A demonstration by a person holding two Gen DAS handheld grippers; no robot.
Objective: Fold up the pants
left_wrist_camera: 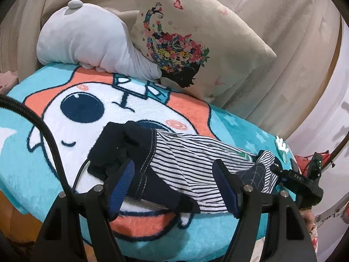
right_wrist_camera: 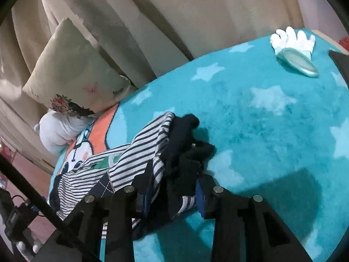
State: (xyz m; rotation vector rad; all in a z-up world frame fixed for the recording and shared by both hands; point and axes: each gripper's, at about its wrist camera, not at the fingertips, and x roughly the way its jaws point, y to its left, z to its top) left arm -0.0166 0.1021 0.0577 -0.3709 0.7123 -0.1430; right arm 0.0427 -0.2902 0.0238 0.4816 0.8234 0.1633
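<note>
From my left gripper (left_wrist_camera: 172, 187) I see the jaws spread wide, one blue-padded finger on each side of the striped pants (left_wrist_camera: 192, 163), gripping nothing. The pants lie bunched on the blanket (left_wrist_camera: 32, 163), near its front edge, with the dark navy waistband (left_wrist_camera: 122, 146) heaped beside the left finger and a checked navy patch (left_wrist_camera: 254, 174) by the right finger.

My right gripper (right_wrist_camera: 172, 190) has its jaws drawn in on the pants (right_wrist_camera: 139, 152): striped cloth and the dark navy fleece part (right_wrist_camera: 187, 144) are bunched between the fingers. How firm the grip is I cannot tell.

Beyond the pants, the blanket shows a white cartoon face with orange border. Towards its far right corner lies a white glove (right_wrist_camera: 292, 38) on a pale green item.

At the far edge rest a grey plush toy (left_wrist_camera: 87, 41) and a floral cushion (left_wrist_camera: 196, 43), against beige curtains (right_wrist_camera: 174, 11).
</note>
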